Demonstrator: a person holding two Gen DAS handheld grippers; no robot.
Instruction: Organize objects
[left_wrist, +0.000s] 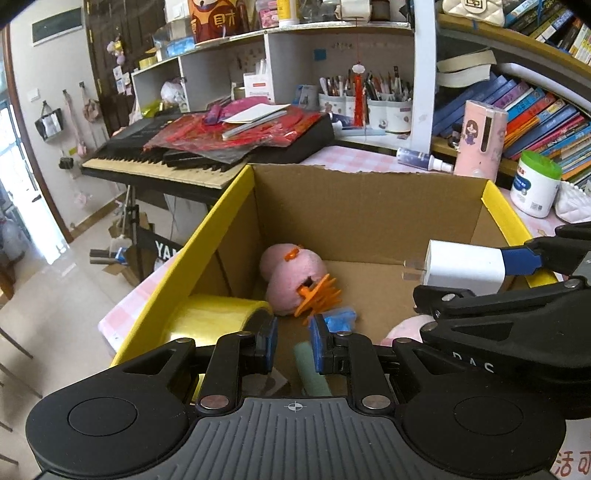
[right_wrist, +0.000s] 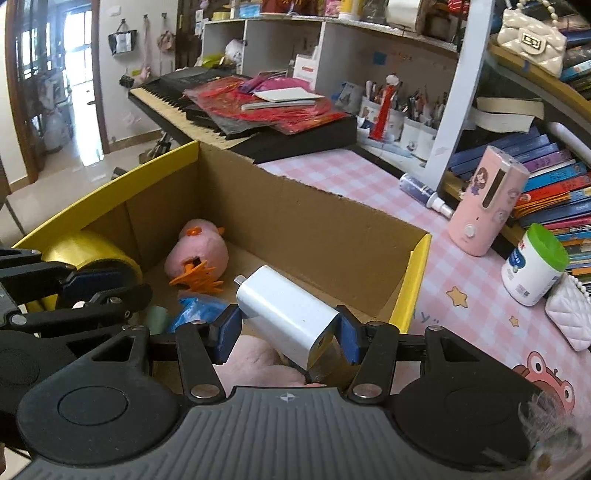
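A white wall charger (right_wrist: 286, 317) is clamped between the pads of the right gripper (right_wrist: 288, 334) above the open cardboard box (right_wrist: 314, 218) — prongs pointed inward. The left gripper (left_wrist: 293, 345) (nothing held) is closed over the box, beside a yellow tape roll (left_wrist: 218, 321).

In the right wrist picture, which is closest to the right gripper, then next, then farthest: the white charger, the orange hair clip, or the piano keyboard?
1. white charger, clamped in the right gripper.
2. orange hair clip, down in the cardboard box, left.
3. piano keyboard, beyond the box.
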